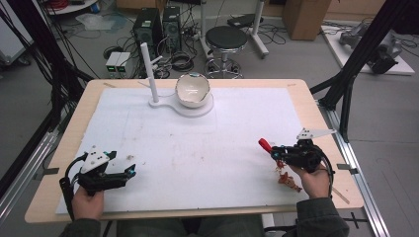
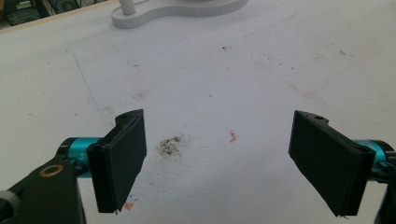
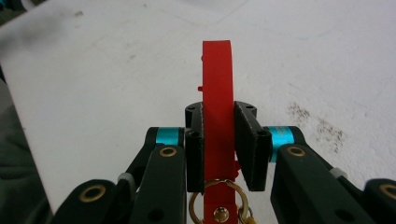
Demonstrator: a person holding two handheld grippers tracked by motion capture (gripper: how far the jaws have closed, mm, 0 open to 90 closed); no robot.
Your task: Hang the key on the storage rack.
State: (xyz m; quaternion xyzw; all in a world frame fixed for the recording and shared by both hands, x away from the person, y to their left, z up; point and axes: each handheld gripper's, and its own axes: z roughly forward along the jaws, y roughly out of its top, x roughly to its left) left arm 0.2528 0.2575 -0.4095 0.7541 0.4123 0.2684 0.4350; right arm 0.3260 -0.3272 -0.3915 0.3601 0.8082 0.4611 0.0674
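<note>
Right gripper (image 1: 271,148) at 4 o'clock is clamped on a red keychain tag (image 3: 217,100), key ring (image 3: 218,201) hanging below. Left gripper (image 1: 129,171) at 8 o'clock has its jaws wide apart over the white mat (image 1: 197,148), holding nothing. Bowl (image 1: 192,90) sits on its white stand (image 1: 170,104) at 12 o'clock.

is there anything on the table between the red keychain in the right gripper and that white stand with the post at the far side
Nothing visible does. The right hand-held gripper is shut on the red keychain near the table's right edge, and the white mat between it and the white stand is bare apart from stains. A bowl sits on the stand's round base, beside the post.
</note>
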